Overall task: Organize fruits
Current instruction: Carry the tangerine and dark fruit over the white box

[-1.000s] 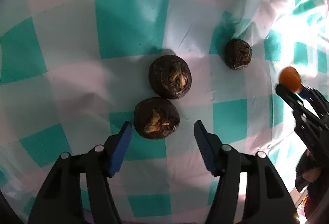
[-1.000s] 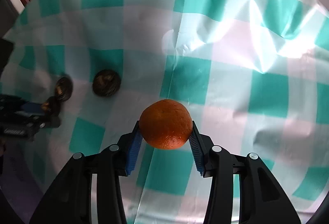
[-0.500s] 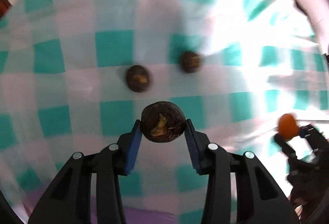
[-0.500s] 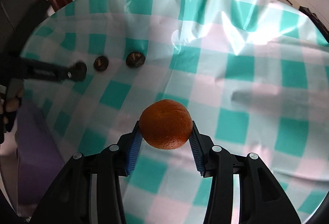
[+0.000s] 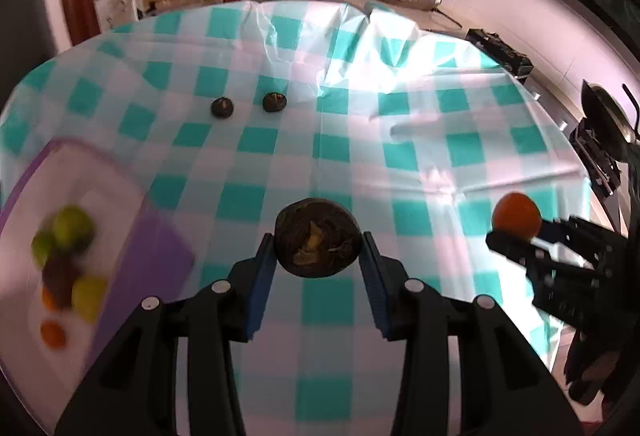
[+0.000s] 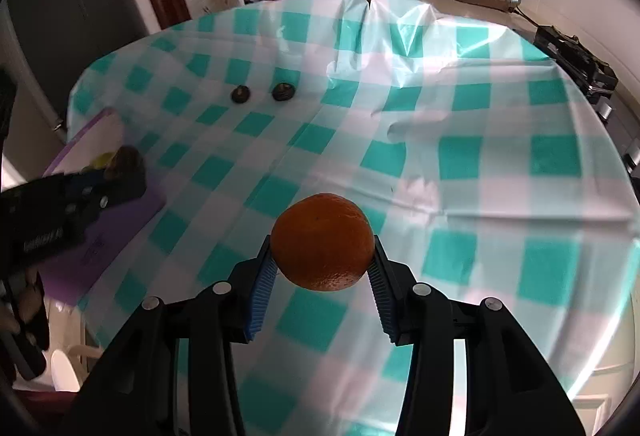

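Surface: round table under a teal-and-white checked cloth [image 5: 332,152].
Tray: white, purple-rimmed [image 5: 152,256], at my left, already holding fruit.
Right gripper [image 6: 322,270]: clamped on a round orange [image 6: 322,242].
Left gripper [image 5: 318,262]: clamped on a dark brown wrinkled fruit [image 5: 318,242].
Advice: I should lower over the tray before releasing.

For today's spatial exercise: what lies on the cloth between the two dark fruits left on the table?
Only bare checked tablecloth separates the two dark fruits, as both wrist views show.

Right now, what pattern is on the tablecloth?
Teal and white checks on the tablecloth, clearest in the right wrist view.
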The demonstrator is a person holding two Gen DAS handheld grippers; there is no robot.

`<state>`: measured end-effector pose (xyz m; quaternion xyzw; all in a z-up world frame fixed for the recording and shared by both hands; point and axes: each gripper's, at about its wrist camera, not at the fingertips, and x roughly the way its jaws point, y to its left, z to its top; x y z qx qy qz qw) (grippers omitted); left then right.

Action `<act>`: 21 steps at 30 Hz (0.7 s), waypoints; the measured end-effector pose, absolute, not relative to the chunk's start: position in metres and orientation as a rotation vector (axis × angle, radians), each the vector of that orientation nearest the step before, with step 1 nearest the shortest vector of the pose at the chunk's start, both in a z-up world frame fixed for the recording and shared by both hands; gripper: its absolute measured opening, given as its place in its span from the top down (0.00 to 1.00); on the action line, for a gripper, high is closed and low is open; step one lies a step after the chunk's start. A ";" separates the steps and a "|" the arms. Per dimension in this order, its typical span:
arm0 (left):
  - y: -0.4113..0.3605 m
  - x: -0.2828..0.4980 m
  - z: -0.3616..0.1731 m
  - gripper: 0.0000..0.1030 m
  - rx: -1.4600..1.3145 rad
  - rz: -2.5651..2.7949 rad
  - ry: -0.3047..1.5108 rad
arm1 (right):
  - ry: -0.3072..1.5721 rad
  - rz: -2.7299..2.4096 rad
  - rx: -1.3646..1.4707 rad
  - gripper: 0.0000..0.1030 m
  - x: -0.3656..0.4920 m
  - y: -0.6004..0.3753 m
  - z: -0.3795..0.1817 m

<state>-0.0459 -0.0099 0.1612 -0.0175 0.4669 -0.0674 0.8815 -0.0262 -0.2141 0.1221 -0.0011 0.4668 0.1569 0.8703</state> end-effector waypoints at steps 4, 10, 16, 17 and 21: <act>-0.011 -0.093 0.155 0.59 -0.037 -0.129 0.930 | 0.950 0.365 -0.034 0.56 -0.059 -0.218 0.133; 0.009 -0.141 0.188 0.59 -0.067 -0.065 0.837 | 0.881 0.429 -0.055 0.56 -0.094 -0.207 0.159; 0.034 -0.165 0.192 0.59 -0.100 -0.034 0.823 | 0.863 0.482 -0.119 0.56 -0.118 -0.179 0.166; 0.038 -0.166 0.191 0.59 -0.109 -0.029 0.824 | 0.861 0.485 -0.126 0.56 -0.120 -0.176 0.167; 0.058 -0.162 0.187 0.59 -0.142 -0.019 0.817 | 0.862 0.482 -0.134 0.56 -0.116 -0.161 0.168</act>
